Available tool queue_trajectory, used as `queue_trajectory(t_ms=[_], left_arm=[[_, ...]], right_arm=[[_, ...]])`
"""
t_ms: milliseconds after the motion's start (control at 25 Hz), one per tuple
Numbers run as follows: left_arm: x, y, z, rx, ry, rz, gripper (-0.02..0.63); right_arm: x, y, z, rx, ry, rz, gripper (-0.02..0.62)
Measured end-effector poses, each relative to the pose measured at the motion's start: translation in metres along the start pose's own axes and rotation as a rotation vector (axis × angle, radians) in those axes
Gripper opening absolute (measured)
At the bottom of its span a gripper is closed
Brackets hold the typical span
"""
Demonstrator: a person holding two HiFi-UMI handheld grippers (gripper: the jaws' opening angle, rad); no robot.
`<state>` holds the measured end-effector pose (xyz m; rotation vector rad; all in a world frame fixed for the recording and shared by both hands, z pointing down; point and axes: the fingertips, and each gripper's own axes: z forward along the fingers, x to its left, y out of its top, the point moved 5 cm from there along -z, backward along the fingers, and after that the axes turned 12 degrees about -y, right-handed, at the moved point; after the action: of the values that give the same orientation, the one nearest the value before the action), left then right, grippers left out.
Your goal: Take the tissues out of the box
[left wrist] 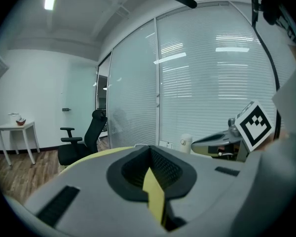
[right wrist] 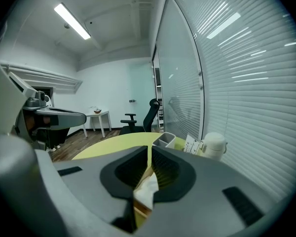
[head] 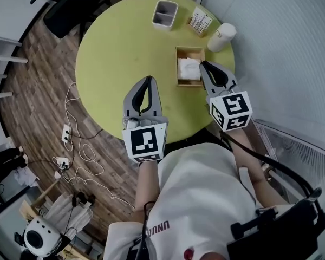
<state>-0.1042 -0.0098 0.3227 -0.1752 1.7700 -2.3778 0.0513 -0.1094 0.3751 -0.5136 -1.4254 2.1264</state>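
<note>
Table [head: 114, 47]: round, with a smooth matte yellow-green top, standing on a dark wood-plank floor [head: 38, 91].
Left gripper [head: 148, 80]: grey moulded plastic with black ribbed pads. Its jaws are closed tip to tip, and only the table's colour shows through the loop behind them. It hangs over bare tabletop, left of the box and apart from it.
Right gripper [head: 204, 64]: same build, jaws pressed together to a thin slit. The tip is at the box's right rim, and white tissue and a wooden edge show through the gap below the pads.
Box [head: 177, 66]: open-topped, rectangular, pale wooden walls, on the table's right side.
Tissues [head: 188, 68]: soft, crumpled and white, lying inside the box.
Flask [head: 222, 37]: white, rounded cylinder, just beyond the box.
Printed pack [head: 200, 22]: small and flat-sided, beside the flask.
Organiser [head: 165, 14]: white rectangular bin with two compartments.
Glass wall [right wrist: 237, 83]: lined with horizontal slatted blinds.
</note>
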Motion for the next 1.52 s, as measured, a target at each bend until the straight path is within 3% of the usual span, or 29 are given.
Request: queue_trajectory(t_ms=[120,400,1040,1520], left_arm=[[0.005,-0.004,0.007,0.017,-0.024,0.003,0.012],[0.012,-0.008,0.016,0.050,-0.078,0.004,0.012],[0.023,-0.021,0.033,0.117,-0.137,0.002,0.012],[0.029,-0.029,0.038,0.139,-0.137,-0.017,0.012]], right_arm=[[0.002,-0.004,0.007,0.022,0.002,0.015,0.026],[0.010,-0.026,0.021,0.129,0.000,0.011,0.109],[0.019,-0.067,0.051,0.306,0.018,-0.057,0.144],[0.024,-0.087,0.063,0.387,0.018,-0.087,0.150]])
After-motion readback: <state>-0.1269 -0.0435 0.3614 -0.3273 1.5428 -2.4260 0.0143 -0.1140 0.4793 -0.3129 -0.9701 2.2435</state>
